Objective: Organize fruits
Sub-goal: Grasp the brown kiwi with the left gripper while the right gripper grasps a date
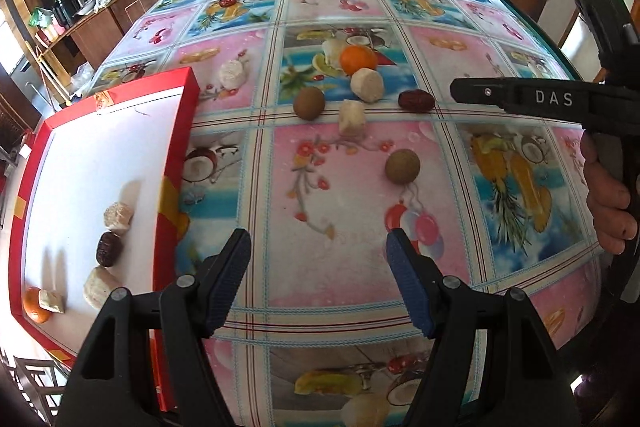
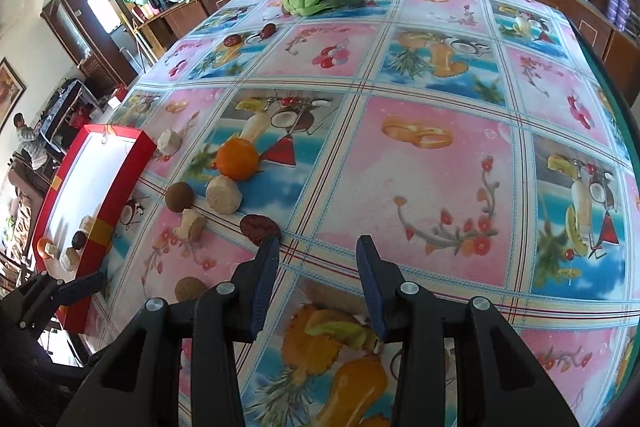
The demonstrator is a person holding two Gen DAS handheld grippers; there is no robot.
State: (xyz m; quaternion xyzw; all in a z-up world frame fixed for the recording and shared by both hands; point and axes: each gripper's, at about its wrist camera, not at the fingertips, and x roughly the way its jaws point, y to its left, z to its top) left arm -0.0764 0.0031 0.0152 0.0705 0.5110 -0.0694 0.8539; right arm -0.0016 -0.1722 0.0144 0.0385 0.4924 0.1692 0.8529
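Both grippers' fingers spread, empty: ease right gripper onto the red date at eleven o'clock (pinch gently), left gripper idle

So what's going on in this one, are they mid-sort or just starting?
Mid-sort. A person holds a gripper in each hand over a table with a fruit-print cloth. The red box on the left already holds an orange, a dark date and some pale chunks. Another orange, brown round fruits, a date and more pale chunks lie loose on the cloth. The left gripper and right gripper are both open and empty.
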